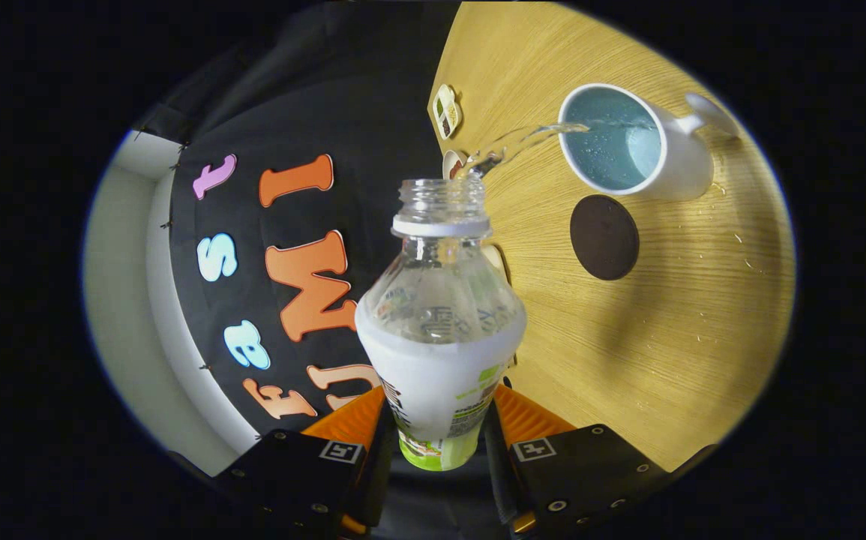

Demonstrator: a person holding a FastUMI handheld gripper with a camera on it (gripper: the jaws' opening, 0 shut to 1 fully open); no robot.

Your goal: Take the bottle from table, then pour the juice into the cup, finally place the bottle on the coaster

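My gripper (440, 416) is shut on a clear plastic bottle (440, 315) with a white label; both fingers press its sides. The bottle is uncapped and tipped over toward the cup. A clear stream of liquid (515, 141) runs from the bottle's mouth into a white cup (627, 142) with a pale blue inside, which stands on the wooden table (665, 322) beyond the fingers. Liquid lies in the cup. A round dark coaster (604, 237) sits on the table just beside the cup, between it and the bottle.
A few small stickers (447, 111) lie near the table's edge beyond the bottle's mouth. Small droplets (740, 247) dot the wood near the cup. The black booth wall hangs past the table's edge.
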